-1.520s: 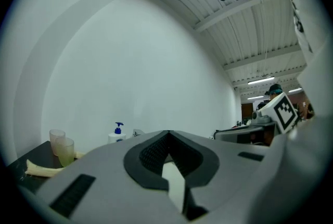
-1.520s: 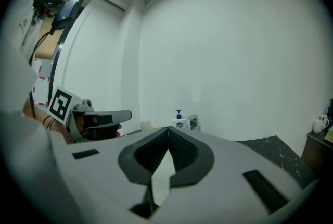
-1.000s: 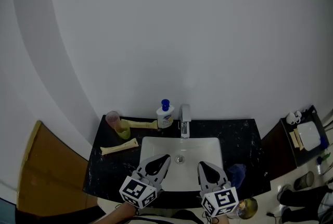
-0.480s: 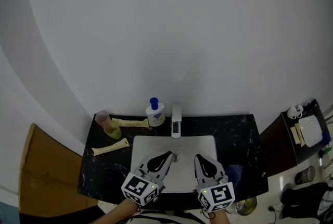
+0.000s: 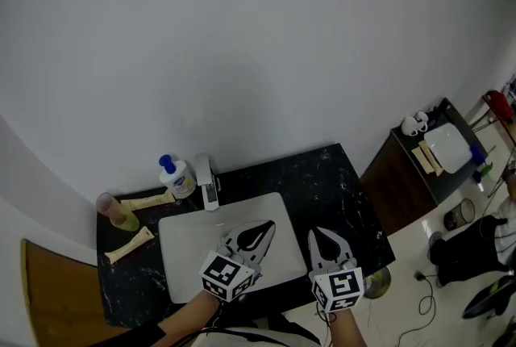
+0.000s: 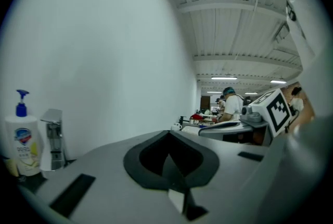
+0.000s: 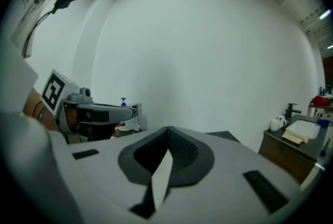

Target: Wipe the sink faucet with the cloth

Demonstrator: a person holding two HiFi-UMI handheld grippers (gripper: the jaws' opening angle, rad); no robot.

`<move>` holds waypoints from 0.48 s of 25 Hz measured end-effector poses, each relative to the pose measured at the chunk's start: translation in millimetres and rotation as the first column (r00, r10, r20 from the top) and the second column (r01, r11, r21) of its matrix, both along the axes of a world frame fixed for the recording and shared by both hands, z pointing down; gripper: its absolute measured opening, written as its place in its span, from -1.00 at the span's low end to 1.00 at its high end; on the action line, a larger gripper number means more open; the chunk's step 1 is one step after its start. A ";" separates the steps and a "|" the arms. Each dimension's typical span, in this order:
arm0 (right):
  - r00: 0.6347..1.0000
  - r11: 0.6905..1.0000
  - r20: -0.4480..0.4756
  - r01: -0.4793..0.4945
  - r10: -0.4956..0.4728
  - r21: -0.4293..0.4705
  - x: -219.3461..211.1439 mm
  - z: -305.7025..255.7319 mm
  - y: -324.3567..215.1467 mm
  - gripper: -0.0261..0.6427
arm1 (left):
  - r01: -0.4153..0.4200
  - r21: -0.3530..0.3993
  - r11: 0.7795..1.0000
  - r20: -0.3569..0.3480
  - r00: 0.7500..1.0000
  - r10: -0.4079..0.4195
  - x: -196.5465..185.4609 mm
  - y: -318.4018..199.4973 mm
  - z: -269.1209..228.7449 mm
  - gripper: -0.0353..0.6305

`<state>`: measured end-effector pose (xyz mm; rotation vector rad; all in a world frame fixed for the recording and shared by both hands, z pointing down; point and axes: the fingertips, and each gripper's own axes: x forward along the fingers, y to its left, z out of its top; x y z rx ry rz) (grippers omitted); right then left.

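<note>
The chrome faucet [image 5: 210, 184] stands at the back rim of the white sink [image 5: 185, 236]; it also shows at the far left as the faucet [image 6: 52, 137] in the left gripper view. My left gripper [image 5: 268, 224] hovers over the sink's right part, shut and empty. My right gripper [image 5: 316, 233] hangs over the black counter [image 5: 339, 184] just right of the sink, also shut with nothing in it. Both sets of jaws meet at their tips: left gripper [image 6: 169, 133], right gripper [image 7: 168, 128]. No cloth is visible in any view.
A blue-pump soap bottle [image 5: 176, 174], a cup [image 5: 114, 210] and two cream tubes [image 5: 129, 244] sit left of the faucet. A round metal object [image 5: 376, 282] lies below the counter's right front. A dark side table [image 5: 435, 152] with white items stands to the right.
The head view swung, so the sink now sits left and tilted. Both grippers shifted right relative to the sink. The blue cloth seen earlier by the right gripper no longer shows.
</note>
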<state>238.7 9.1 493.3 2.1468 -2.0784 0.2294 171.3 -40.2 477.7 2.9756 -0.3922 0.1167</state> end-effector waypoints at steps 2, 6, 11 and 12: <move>0.998 0.998 0.005 -0.059 0.059 -0.030 20.6 12.6 20.0 -0.90 | -0.066 -0.013 0.998 0.018 0.998 0.067 28.6 16.3 10.5 -0.90; 0.990 0.986 0.019 -0.134 0.136 -0.104 48.1 42.3 53.9 -0.90 | -0.167 -0.038 0.985 0.069 0.983 0.170 69.4 47.1 37.3 -0.90; 0.988 0.969 0.046 -0.138 0.150 -0.206 53.1 81.0 80.3 -0.89 | -0.245 -0.069 0.967 0.117 0.961 0.252 95.1 78.6 63.2 -0.90; 0.989 0.966 0.049 -0.122 0.137 -0.227 50.8 87.9 81.3 -0.79 | -0.253 -0.072 0.965 0.123 0.958 0.260 97.5 81.7 65.4 -0.90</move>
